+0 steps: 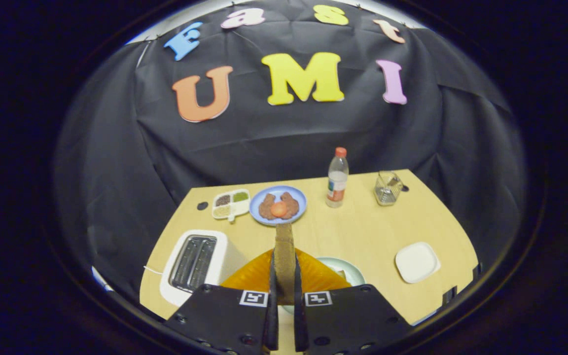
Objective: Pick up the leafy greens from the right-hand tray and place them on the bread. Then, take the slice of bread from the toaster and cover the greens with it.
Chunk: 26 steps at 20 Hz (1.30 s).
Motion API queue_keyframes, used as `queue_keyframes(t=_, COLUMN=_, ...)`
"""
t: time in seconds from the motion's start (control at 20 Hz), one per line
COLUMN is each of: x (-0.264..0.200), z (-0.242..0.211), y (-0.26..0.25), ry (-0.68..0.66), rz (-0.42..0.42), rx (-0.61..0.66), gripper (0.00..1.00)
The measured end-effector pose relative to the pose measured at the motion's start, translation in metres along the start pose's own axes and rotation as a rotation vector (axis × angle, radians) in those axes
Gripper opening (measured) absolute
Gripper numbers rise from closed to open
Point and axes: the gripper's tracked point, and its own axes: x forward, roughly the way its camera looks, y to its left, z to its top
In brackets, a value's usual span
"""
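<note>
My gripper (284,261) is shut on a brown slice of bread (284,239), held upright and edge-on between both fingers, its top sticking out past the fingertips. The white toaster (193,264) stands to the left of the fingers, and I see nothing in its two dark slots. Just ahead of the fingers, low down, lies an orange ribbed object (316,276). To its right a pale green plate (355,271) peeks out with a bit of light bread (339,272) on it. The white square tray (417,262) at the right is bare.
On the far side of the wooden table (363,231) stand a blue plate (278,204) with fried pieces and an orange ball, a small divided dish (230,203), a plastic bottle (337,178) and a glass jar (387,187).
</note>
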Motion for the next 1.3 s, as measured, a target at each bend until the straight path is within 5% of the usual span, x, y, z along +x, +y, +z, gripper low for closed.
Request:
queue_keyframes(t=0.4, x=0.061, z=-0.056, y=-0.03, ry=0.142, rz=0.003, rx=0.181, gripper=0.13)
queue_keyframes(t=1.05, x=0.086, z=-0.085, y=-0.077, ry=0.209, rz=-0.03, rx=0.124, gripper=0.16)
queue_keyframes(t=1.3, x=0.095, z=-0.094, y=-0.094, ry=0.241, rz=-0.049, rx=0.076, gripper=0.3)
